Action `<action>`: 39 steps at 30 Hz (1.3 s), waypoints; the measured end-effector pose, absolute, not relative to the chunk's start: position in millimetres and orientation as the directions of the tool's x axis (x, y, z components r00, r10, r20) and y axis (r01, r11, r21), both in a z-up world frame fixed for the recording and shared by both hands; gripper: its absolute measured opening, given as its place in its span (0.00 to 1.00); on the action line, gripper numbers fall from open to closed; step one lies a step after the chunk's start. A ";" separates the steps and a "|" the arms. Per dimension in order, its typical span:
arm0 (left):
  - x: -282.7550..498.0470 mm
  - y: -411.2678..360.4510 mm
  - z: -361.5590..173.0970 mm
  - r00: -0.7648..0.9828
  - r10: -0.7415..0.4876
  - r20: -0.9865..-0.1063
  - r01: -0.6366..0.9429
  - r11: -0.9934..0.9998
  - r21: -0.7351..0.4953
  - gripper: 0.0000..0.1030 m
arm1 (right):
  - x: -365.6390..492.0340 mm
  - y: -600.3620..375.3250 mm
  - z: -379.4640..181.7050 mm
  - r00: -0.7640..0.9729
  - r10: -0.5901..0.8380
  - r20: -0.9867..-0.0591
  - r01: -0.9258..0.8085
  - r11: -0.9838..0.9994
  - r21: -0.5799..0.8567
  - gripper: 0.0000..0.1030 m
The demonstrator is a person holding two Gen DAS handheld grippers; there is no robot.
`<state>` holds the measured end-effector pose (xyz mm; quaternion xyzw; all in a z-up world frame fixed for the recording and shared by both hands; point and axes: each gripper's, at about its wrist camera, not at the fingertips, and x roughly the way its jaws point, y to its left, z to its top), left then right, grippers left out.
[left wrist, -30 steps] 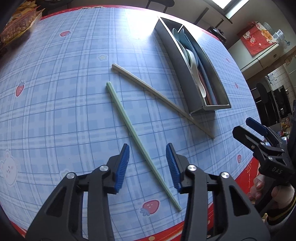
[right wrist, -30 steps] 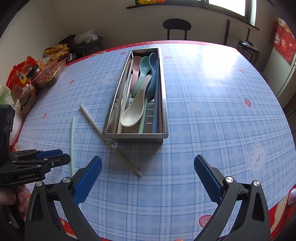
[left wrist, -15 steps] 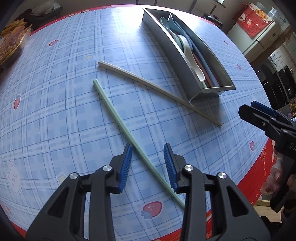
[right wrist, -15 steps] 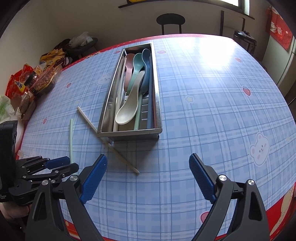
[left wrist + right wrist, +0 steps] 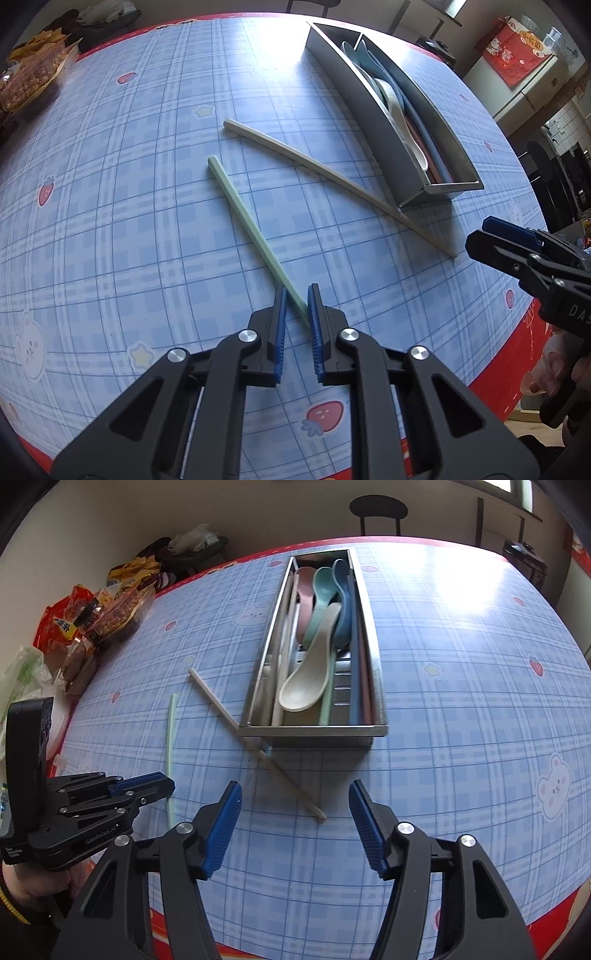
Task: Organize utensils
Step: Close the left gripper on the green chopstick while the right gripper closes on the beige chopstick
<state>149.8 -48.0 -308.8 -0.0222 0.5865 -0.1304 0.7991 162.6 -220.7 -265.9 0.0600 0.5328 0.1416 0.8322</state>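
Green chopstick (image 5: 255, 236) clamped by closing left tongs (image 5: 296, 306) on desk (image 5: 110, 221), right tongs (image 5: 295, 808) closing, nothing gripped.

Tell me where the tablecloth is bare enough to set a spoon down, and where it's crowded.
Bare: the wide stretch right of the metal tray, out to the table's red edge. Also the checked cloth between the green chopstick and the snack bags. Crowded: the tray's near-left corner, where the beige chopstick lies against it, beside both grippers.

The left tool (image 5: 162, 788), at nine o'clock in the right wrist view, reads "GenRoboAI" on its body. The right tool (image 5: 495, 240), at three o'clock in the left wrist view, shows "DAS".
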 end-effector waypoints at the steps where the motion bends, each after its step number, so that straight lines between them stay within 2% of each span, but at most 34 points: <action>1: 148.7 -43.9 -308.9 0.282 -0.233 -0.931 0.176 0.966 -0.189 0.14 | 164.4 -215.9 -265.7 0.385 0.312 -0.869 -0.189 0.948 0.256 0.50; 4: 146.3 -31.5 -309.1 0.297 -0.232 -0.926 0.150 0.969 -0.195 0.12 | 169.8 -203.9 -265.5 0.359 0.342 -0.868 -0.226 0.934 0.275 0.38; 6: 146.1 -21.7 -308.8 0.305 -0.228 -0.925 0.122 0.972 -0.200 0.10 | 172.4 -196.4 -263.8 0.345 0.362 -0.866 -0.250 0.925 0.288 0.24; 9: 144.5 -4.6 -308.8 0.319 -0.219 -0.922 0.077 0.976 -0.205 0.10 | 177.8 -180.8 -259.7 0.329 0.377 -0.866 -0.298 0.911 0.284 0.15; 17: 137.8 43.3 -308.6 0.360 -0.199 -0.912 -0.022 0.975 -0.221 0.10 | 214.7 -131.1 -255.3 0.294 0.307 -0.905 -0.407 0.897 0.172 0.15; 27: 136.2 57.0 -310.2 0.365 -0.249 -0.897 -0.022 0.961 -0.276 0.13 | 244.4 -96.6 -281.8 0.223 0.151 -0.963 -0.457 0.889 0.034 0.15; 37: 134.8 59.3 -310.4 0.368 -0.261 -0.892 -0.029 0.956 -0.292 0.13 | 248.7 -89.9 -291.2 0.193 0.120 -0.974 -0.438 0.899 0.023 0.16; 39: 135.1 60.0 -310.4 0.369 -0.263 -0.891 -0.033 0.955 -0.295 0.13 | 247.1 -89.4 -291.6 0.183 0.129 -0.975 -0.439 0.898 0.037 0.14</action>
